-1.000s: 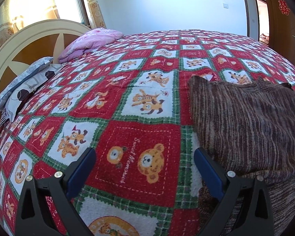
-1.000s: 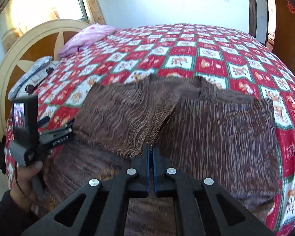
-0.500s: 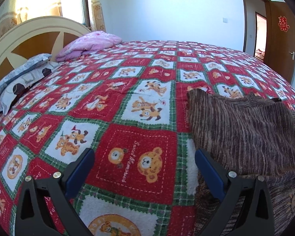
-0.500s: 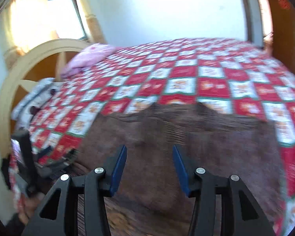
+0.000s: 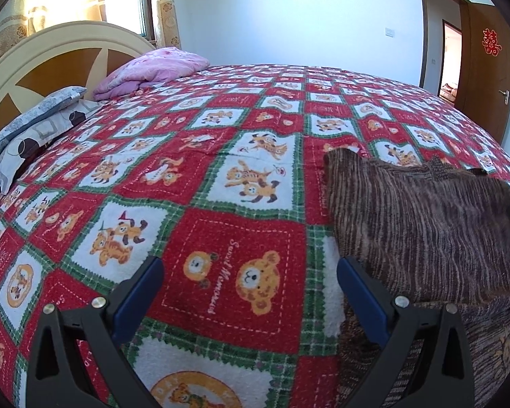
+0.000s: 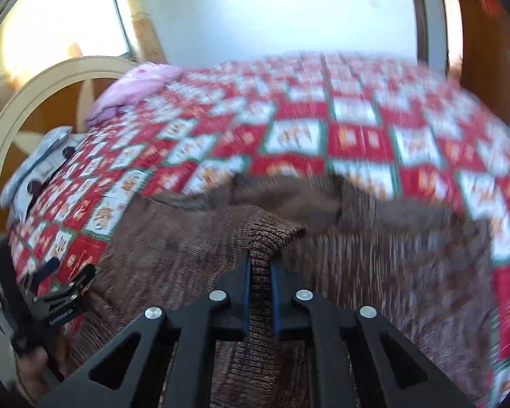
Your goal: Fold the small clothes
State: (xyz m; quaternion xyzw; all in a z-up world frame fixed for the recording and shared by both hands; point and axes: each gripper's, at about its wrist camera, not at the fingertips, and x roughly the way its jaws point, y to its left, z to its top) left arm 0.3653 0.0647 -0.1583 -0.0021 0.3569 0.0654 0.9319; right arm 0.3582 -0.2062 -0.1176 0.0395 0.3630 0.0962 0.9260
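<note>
On my far left stands the headboard, cream with brown panels, and against it I see grey patterned pillows and a pink quilt bundled at the top of the bed. The blanket spreads across the whole bed, red and white squares with bears and tigers, edged in green. My left gripper hangs over bare blanket, jaws spread wide with nothing between them; its right finger sits just beside the sweater's left edge. In the right wrist view I can see that same gripper low at the left, held in a hand. The sweater is brown and streaky and lies on the near right part of the bed, one side folded over onto the body so a doubled layer shows. My right gripper is over the middle of the sweater, and its jaws are closing on a ribbed fold of the knit, which stands up between the blue pads and is pinched there. That view is blurred, so I cannot tell which part of the sweater the fold is. At the far right a brown door stands open, with a red paper cutout on it.
</note>
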